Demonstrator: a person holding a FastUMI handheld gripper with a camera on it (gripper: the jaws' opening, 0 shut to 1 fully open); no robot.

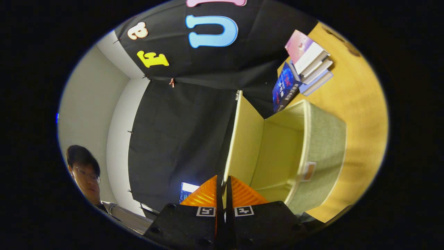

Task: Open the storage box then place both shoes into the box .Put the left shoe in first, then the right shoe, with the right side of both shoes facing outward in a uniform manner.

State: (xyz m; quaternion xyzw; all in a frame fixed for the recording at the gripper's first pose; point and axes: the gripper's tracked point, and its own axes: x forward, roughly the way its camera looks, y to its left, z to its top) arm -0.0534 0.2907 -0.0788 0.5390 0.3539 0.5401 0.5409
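Gripper view, tilted well over on its side, puts the gripper (222,184) nearest of all: its two fingers (204,196) stand pressed almost together, with only a thin slot left between them. The near edge of the storage box's lid (242,139) runs straight down into that slot, so the fingers look to be pinching the lid by its rim — a grip that suits swinging a hinged panel, since a thin edge is the easiest part to clamp.

Just ahead of the fingers, the lid stands up and away from the storage box (324,146), its pale inner face turned toward the box's cavity. Held this way, it keeps the mouth clear for the shoes to go in. To one side of the fingers and slightly beyond them, the box lies open: smooth light-green walls inside, woven grey-green fabric outside, a small tag on the outer wall near the rim. No shoe lies in the part of the interior on show, so I judge the opening step to be under way or nearly done, and the left shoe yet to go in.

Beyond the box, a stack of books (305,66) rests on the yellow-wood table (360,104), well apart from the fingers. On the fingers' other side, a person (85,173) in glasses stands by the booth wall
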